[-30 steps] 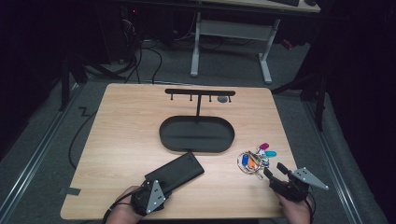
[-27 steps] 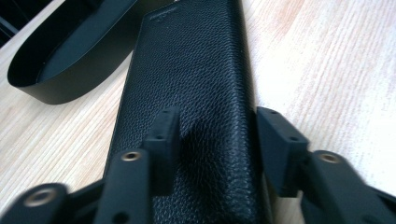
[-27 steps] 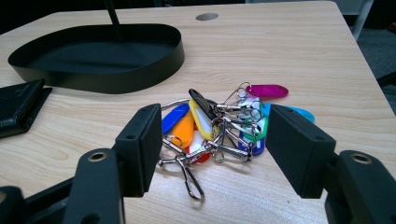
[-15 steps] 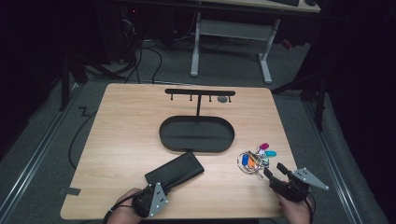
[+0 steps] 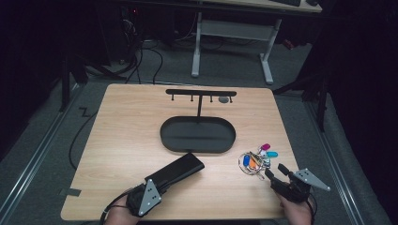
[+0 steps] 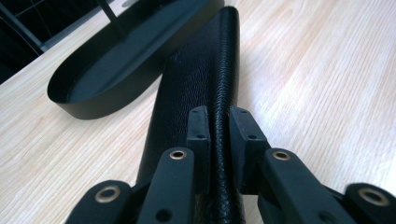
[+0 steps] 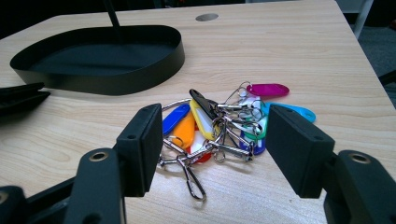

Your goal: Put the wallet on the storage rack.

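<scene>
A long black leather case (image 5: 180,169) lies slantwise on the wooden table (image 5: 126,126), near the front left. My left gripper (image 5: 162,185) holds its near end. In the left gripper view the jaws have just been closing, and the pads (image 6: 200,128) now press both sides of the ridge of the case (image 6: 201,70), so that gripper (image 6: 219,123) is shut on it. At the front right my right gripper (image 5: 276,171) stands open. A bunch of keys with coloured tags (image 7: 219,123) lies on the table between and just beyond its pads (image 7: 142,144), untouched. The key bunch (image 5: 256,159) is also in the high view.
A black oval tray (image 5: 197,149) sits mid-table with a T-shaped hook rack (image 5: 201,93) rising from its far side. The tray wall (image 6: 107,98) is just beyond the case's far end. A small round grommet (image 5: 224,99) is set in the tabletop at the back.
The left gripper's jaws have closed onto the near end of the black case and the hand has edged slightly forward. The right gripper and the keys have stayed put.
</scene>
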`<state>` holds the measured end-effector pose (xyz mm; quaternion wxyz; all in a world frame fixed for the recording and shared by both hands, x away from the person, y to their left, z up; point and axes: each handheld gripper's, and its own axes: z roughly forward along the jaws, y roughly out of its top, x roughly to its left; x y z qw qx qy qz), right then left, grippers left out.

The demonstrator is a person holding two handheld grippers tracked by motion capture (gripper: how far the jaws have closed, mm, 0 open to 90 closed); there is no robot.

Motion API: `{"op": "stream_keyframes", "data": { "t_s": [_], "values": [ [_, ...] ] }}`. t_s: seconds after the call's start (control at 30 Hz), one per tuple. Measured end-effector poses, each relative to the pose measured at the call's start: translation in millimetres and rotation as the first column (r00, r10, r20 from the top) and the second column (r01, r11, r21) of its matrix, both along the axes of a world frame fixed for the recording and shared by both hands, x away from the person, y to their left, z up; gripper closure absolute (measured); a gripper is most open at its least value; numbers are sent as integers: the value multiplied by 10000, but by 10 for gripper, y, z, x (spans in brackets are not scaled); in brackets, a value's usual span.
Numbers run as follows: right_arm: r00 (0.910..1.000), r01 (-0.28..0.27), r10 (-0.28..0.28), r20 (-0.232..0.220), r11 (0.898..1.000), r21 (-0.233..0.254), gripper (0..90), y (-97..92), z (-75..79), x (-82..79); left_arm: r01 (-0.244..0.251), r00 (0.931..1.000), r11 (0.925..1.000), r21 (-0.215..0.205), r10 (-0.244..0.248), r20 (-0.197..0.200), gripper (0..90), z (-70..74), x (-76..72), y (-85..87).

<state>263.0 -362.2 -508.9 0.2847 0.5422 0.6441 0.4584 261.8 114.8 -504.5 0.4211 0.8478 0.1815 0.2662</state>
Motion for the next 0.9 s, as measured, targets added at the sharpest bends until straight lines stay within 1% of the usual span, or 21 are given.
{"op": "stream_keyframes", "data": {
  "t_s": [0.17,0.37,0.47,0.57,0.7,0.9],
  "values": [
    [10000,-13,13,18,10000,-39,377,2,-1,-1,45,10000,9991,-425,-46,-31,800,40,-5,40],
    [10000,-21,21,6,10000,-19,377,7,-3,1,65,9999,9951,-990,-78,-129,803,80,-3,83],
    [10000,-15,15,-4,10000,-17,377,9,-5,2,74,9997,9914,-1309,-104,-220,804,101,2,111],
    [10000,-10,10,-19,10000,-16,378,11,-7,3,79,9994,9860,-1664,-133,-315,805,127,3,139],
    [10000,5,-5,-9,10000,-12,378,10,-6,1,86,9993,9807,-1951,-155,-339,807,160,-10,162],
    [10000,3,-3,-36,10000,-30,378,12,-9,5,88,9985,9717,-2362,-212,-502,808,194,-6,200]
  ]
}}
